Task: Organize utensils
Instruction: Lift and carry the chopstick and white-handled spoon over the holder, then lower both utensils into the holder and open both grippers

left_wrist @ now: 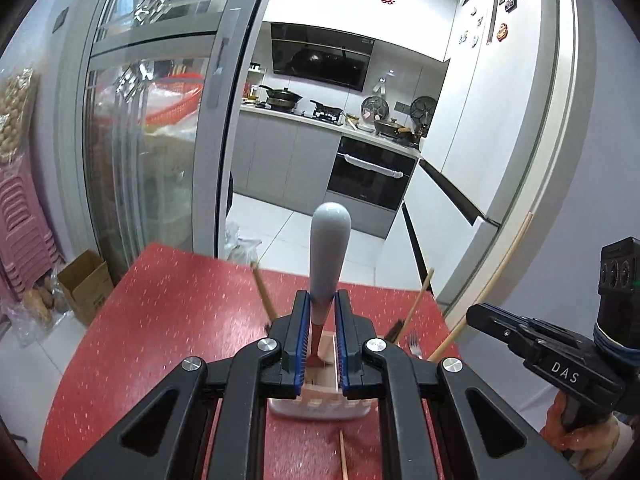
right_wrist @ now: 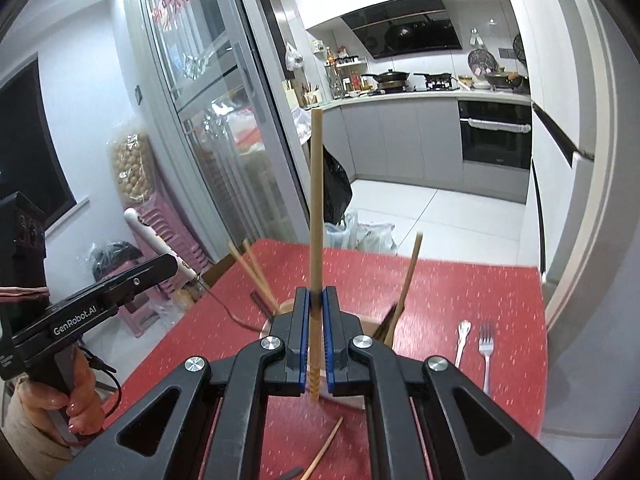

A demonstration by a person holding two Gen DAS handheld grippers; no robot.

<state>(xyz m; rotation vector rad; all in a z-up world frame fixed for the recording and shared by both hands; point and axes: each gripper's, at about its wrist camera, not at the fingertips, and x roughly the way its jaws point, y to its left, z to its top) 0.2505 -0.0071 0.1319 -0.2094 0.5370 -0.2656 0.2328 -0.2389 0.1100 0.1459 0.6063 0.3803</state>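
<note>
Above the holder [left_wrist: 320,396], left gripper [left_wrist: 323,300] clamps a spatula [left_wrist: 330,248], right gripper [right_wrist: 315,300] a chopstick [right_wrist: 317,200]; lower both straight, unhurried.

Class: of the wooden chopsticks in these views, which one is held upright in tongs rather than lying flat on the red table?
The long chopstick clamped in the right tongs, standing upright above the holder. Another chopstick lies flat on the red table below.
</note>
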